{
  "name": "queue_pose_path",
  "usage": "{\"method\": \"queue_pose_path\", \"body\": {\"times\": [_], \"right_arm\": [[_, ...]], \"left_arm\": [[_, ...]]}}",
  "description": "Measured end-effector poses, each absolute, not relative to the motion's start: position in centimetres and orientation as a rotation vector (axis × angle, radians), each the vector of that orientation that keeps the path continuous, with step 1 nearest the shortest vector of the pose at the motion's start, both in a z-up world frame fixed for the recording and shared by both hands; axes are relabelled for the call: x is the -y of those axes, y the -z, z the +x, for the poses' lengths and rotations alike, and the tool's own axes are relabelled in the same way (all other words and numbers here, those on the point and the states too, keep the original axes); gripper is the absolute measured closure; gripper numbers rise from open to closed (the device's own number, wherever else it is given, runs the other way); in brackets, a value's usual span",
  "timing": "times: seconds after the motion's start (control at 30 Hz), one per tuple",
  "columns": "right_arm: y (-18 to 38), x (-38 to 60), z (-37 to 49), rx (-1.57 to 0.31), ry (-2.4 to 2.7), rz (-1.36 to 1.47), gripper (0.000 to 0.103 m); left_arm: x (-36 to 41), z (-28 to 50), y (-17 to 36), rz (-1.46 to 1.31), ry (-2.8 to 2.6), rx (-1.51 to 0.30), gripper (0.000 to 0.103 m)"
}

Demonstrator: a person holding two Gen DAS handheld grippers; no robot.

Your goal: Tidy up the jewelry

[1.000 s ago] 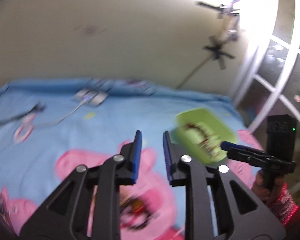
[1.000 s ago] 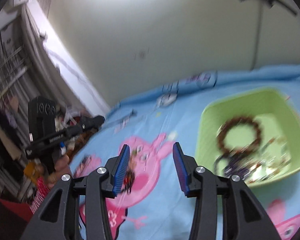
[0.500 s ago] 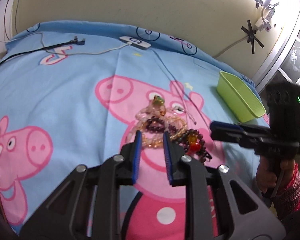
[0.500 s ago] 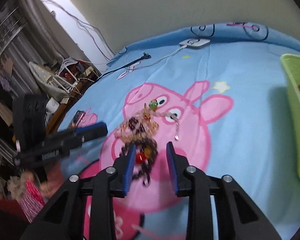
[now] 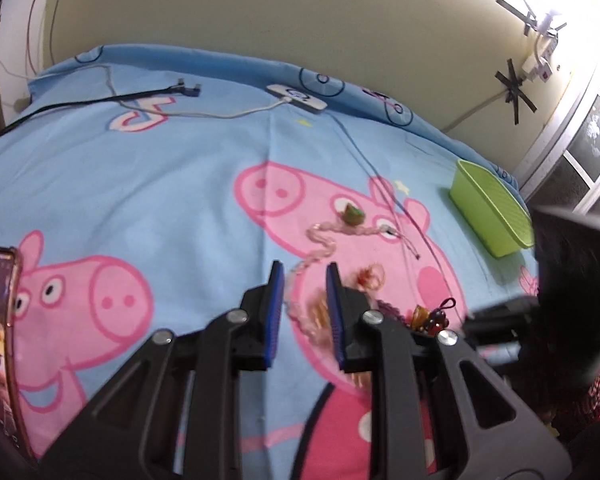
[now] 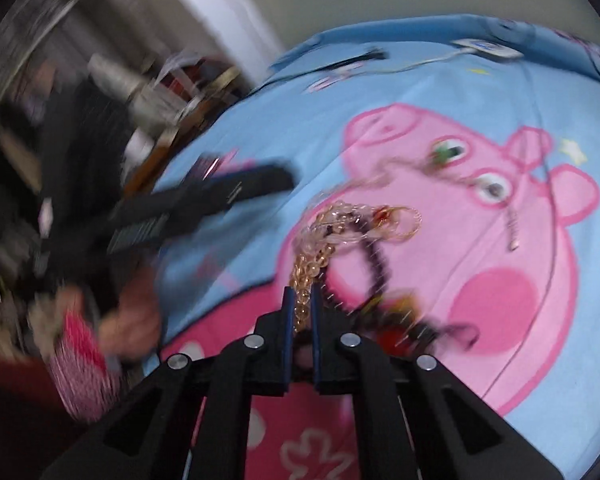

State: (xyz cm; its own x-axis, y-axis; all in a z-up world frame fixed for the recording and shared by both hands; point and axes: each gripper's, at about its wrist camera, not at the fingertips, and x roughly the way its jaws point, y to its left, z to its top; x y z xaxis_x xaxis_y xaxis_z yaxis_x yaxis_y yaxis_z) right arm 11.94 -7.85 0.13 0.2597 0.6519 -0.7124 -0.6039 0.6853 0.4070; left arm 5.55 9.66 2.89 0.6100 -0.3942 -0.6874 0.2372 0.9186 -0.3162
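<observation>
**Right tongs clamp the gold chain**

Left gripper point(image 5: 303, 304) hangs just above the jewellery heap on the pink pig print of the bedsheet point(image 5: 160, 184), jaws a narrow gap apart, nothing pinched; a pale pink bead strand point(image 5: 320, 248) lies beyond its tips. Right gripper point(image 6: 300, 304) has just been closing and now grips the gold chain point(image 6: 312, 268) between its pads. A dark bead bracelet point(image 6: 374, 256) trails beside it. The green basket point(image 5: 490, 212) sits well right of the heap.

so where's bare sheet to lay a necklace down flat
Free: the blue sheet between the charger cables and the jewelry pile, left of the pig's snout. Crowded: the pile itself and the strip toward the green basket, crossed by thin cords.
</observation>
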Motion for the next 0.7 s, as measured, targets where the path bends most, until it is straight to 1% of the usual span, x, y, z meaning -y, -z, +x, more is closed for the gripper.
{"method": "queue_pose_path", "body": {"times": [0.1,0.27,0.33,0.5,0.6,0.7], "right_arm": [[-0.6,8.1,11.5,-0.955,-0.805,-0.03,0.103],[-1.6,10.0,12.6,-0.917,-0.748,0.01,0.103],[-1.9,10.4,12.9,-0.899,-0.721,-0.001,0.1],[-2.0,11.1,14.4,-0.874,-0.641,-0.009,0.098],[-2.0,11.7,15.9,-0.85,-0.544,-0.055,0.093],[-1.9,12.1,16.9,-0.862,-0.534,-0.028,0.089]], "left_arm": [[-9.9,5.8,-2.8,-0.216,0.369,-0.84,0.083],[-10.4,5.8,-2.7,-0.234,0.375,-0.838,0.083],[-10.7,5.8,-2.5,-0.243,0.371,-0.843,0.083],[-11.6,5.9,-2.1,-0.278,0.376,-0.858,0.083],[-11.5,6.0,-2.2,-0.273,0.384,-0.855,0.083],[-11.1,5.7,-2.6,-0.263,0.405,-0.84,0.082]]}}
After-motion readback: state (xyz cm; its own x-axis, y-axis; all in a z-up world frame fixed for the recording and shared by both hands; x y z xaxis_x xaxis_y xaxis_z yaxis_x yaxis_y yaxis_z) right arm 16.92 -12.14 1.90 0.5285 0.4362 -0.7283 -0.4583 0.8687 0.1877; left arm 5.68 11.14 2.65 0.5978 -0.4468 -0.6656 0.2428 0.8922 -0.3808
